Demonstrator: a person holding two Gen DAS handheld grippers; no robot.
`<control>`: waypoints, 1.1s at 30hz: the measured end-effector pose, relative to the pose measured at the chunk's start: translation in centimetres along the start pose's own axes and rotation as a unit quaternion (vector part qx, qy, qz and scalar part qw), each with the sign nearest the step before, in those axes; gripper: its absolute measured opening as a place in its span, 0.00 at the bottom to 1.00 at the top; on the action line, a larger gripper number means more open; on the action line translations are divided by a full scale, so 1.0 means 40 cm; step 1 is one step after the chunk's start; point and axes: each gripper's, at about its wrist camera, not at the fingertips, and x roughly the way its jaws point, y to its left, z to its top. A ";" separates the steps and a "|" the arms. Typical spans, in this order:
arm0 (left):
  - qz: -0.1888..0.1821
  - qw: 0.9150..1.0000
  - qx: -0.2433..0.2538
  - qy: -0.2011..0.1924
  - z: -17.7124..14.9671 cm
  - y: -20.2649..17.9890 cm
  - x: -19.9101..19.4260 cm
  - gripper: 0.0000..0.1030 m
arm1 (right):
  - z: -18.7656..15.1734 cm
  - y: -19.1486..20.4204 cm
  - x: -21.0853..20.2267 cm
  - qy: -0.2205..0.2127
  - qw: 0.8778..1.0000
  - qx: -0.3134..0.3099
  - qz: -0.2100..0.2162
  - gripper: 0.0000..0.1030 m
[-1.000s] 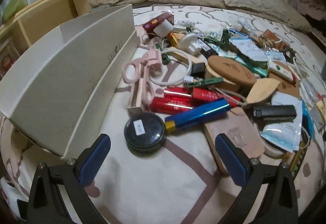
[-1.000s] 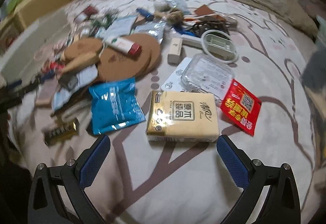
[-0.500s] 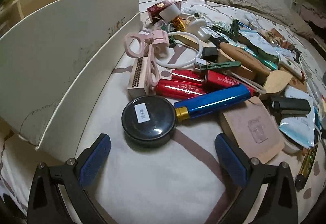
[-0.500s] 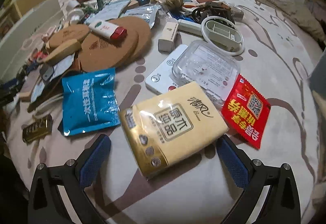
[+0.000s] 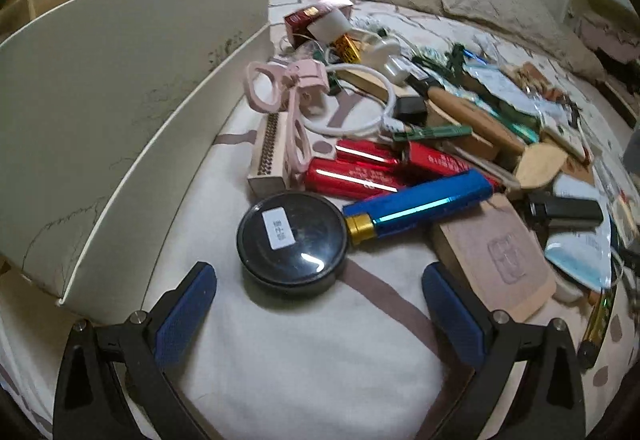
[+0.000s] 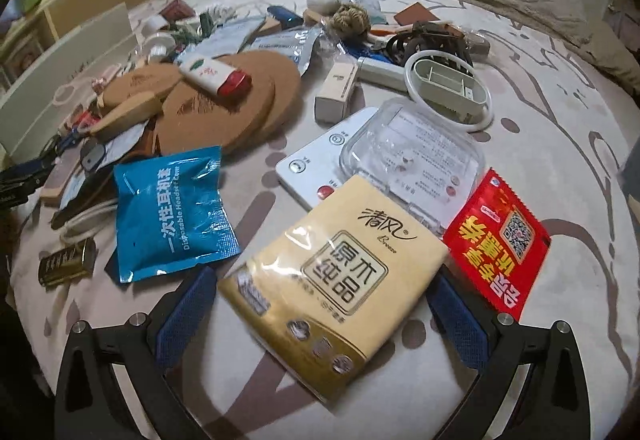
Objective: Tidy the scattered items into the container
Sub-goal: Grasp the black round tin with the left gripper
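Entry: tissue pack [image 6: 334, 286], yellow, flat, lying on the bedcover. Over the last second the right gripper [image 6: 320, 314] closed in on it, and the pack, earlier square-on and well ahead of the fingers, came to sit between them, turned diagonal. Fingers wide apart, holding nothing; the pack's near corners lay just beside each pad. Long axis ran from near-left to far-right of the fingers, printed face up. Judged ready for a pinch across its short side. Left gripper [image 5: 320, 306], likewise wide open and empty, had drawn nearer a round black tin [image 5: 292, 240] lying just ahead, between its fingers; the white box [image 5: 132, 112] stood beyond the left finger.
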 end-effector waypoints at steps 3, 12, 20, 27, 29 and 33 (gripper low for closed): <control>0.010 1.000 -0.009 -0.009 0.003 0.000 0.002 1.00 | -0.004 0.000 -0.002 -0.009 1.000 0.001 0.004 1.00; 0.010 0.999 -0.012 -0.036 -0.003 -0.001 -0.015 0.79 | -0.006 0.002 -0.004 -0.018 1.000 -0.001 0.004 1.00; 0.002 0.999 -0.011 -0.038 -0.002 0.004 -0.029 0.48 | -0.006 0.000 -0.003 -0.022 1.000 0.000 0.006 1.00; 0.000 1.000 0.005 -0.018 -0.007 -0.007 -0.045 0.48 | -0.008 -0.005 -0.009 -0.029 0.999 0.001 0.012 1.00; -0.013 1.000 -0.001 -0.009 -0.013 -0.003 -0.057 0.48 | -0.006 -0.009 -0.017 -0.029 0.999 0.003 0.021 1.00; -0.036 0.999 -0.002 0.002 -0.041 -0.003 -0.088 0.48 | 0.001 -0.023 -0.037 -0.024 0.999 0.000 0.046 1.00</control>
